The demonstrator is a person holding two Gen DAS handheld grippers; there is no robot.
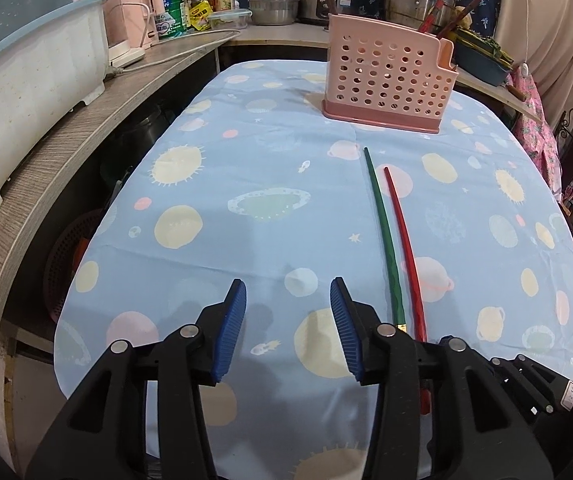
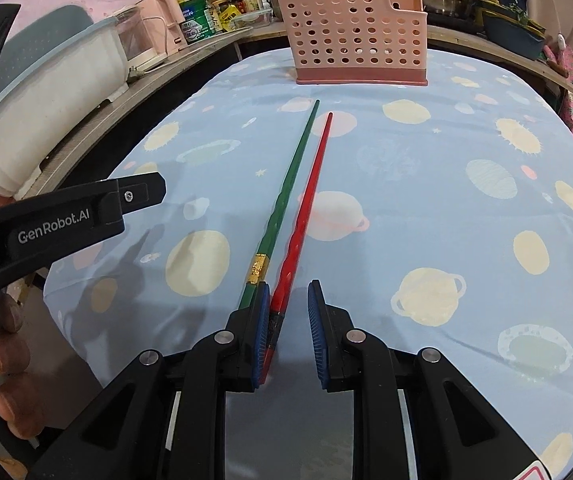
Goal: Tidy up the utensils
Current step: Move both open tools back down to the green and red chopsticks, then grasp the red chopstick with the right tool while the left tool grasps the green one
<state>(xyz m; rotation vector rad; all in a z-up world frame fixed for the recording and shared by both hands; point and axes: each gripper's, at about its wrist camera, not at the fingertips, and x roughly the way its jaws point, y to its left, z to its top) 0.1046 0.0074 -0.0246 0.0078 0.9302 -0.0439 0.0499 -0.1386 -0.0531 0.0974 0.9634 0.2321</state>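
A green chopstick [image 1: 382, 232] and a red chopstick [image 1: 404, 248] lie side by side on the blue planet-print tablecloth [image 1: 246, 160], pointing toward a pink perforated utensil holder [image 1: 390, 76] at the far end. My left gripper [image 1: 288, 328] is open and empty, left of the chopsticks' near ends. In the right wrist view my right gripper [image 2: 286, 332] is open with the red chopstick's [image 2: 310, 196] near end between its jaws; the green chopstick [image 2: 290, 176] lies just outside the left pad [image 2: 260, 332]. The holder [image 2: 360, 32] stands straight ahead. The left gripper's body [image 2: 66, 216] shows at the left.
A white dish rack [image 1: 26, 92] sits on the wooden counter [image 1: 66, 148] along the left. Bottles, jars and metal pots [image 1: 274, 8] crowd the back counter. A blue tray with greens [image 1: 482, 60] sits at the back right. A red basket [image 1: 66, 264] lies under the counter.
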